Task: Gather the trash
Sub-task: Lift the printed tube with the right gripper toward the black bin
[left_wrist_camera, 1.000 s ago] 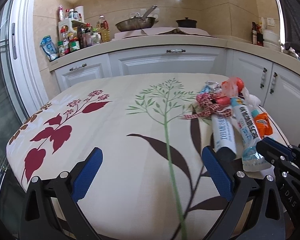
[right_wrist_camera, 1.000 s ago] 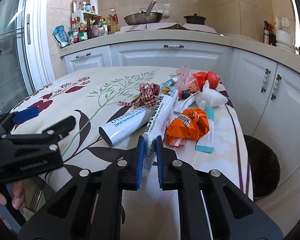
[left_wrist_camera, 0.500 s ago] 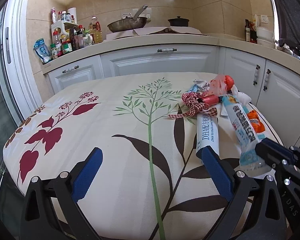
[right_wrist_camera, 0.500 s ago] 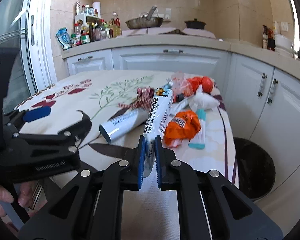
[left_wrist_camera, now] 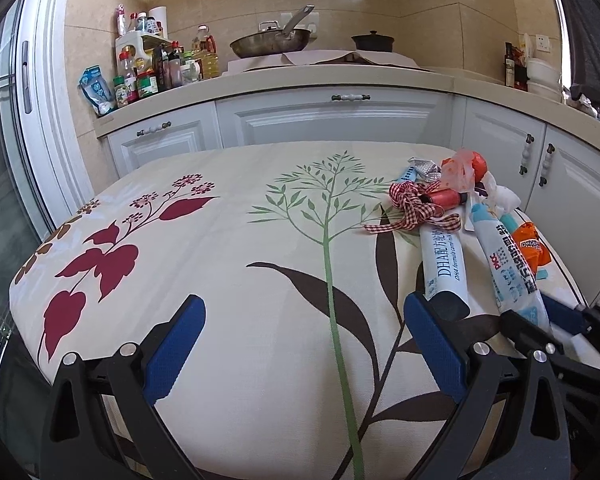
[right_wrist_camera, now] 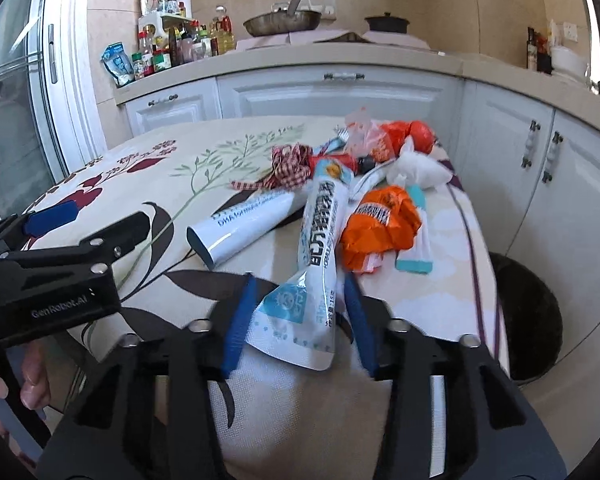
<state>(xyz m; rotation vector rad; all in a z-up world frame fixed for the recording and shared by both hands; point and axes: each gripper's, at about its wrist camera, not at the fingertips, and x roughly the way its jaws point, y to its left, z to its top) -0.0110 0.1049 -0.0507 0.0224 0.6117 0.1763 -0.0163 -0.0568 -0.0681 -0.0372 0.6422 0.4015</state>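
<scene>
Black tool [right_wrist_camera: 296, 316], blue pads [right_wrist_camera: 238, 312]

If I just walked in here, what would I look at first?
Probably the bright heap of trash on the right side of the leafy tablecloth: an orange wrapper, a red checked ribbon and a white tube. Next, the long white packet lying between the open jaws of the right gripper.

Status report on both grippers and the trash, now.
Left gripper open, empty. Right gripper open around white pouch. Trash pile on table; nothing blocking.
</scene>
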